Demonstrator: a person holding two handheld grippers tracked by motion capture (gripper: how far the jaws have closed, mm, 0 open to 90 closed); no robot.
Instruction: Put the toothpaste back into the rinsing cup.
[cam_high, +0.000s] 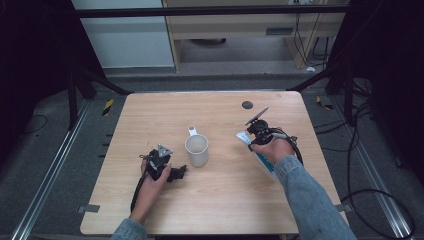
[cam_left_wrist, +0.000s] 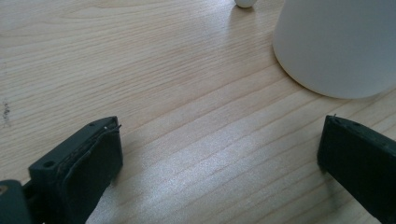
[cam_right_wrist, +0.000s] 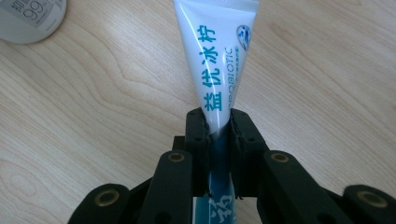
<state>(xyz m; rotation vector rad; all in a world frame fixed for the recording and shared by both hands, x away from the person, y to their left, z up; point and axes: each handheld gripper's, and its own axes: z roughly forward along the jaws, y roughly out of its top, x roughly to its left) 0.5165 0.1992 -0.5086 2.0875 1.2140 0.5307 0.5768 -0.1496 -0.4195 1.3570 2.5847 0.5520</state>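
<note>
While the left gripper (cam_left_wrist: 219, 154) rests low on the pale, fine-grained wooden table (cam_high: 150, 115) with its matte black jaws spread wide, a smooth cream mug (cam_high: 196, 150) stands just beside it, a small white cap-like piece (cam_high: 192, 130) lying behind the mug. Near the table's right side, the right gripper (cam_right_wrist: 218, 126) pinches a glossy white and teal toothpaste tube (cam_right_wrist: 215, 60) that tapers into its clamped jaws. A round grey disc (cam_right_wrist: 29, 17) with printed digits lies on the wood nearby.

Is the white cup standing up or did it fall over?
Standing up. In the high view the white cup sits on the wooden table with its round mouth facing up, and the left gripper view shows its side rising from the table.
</note>
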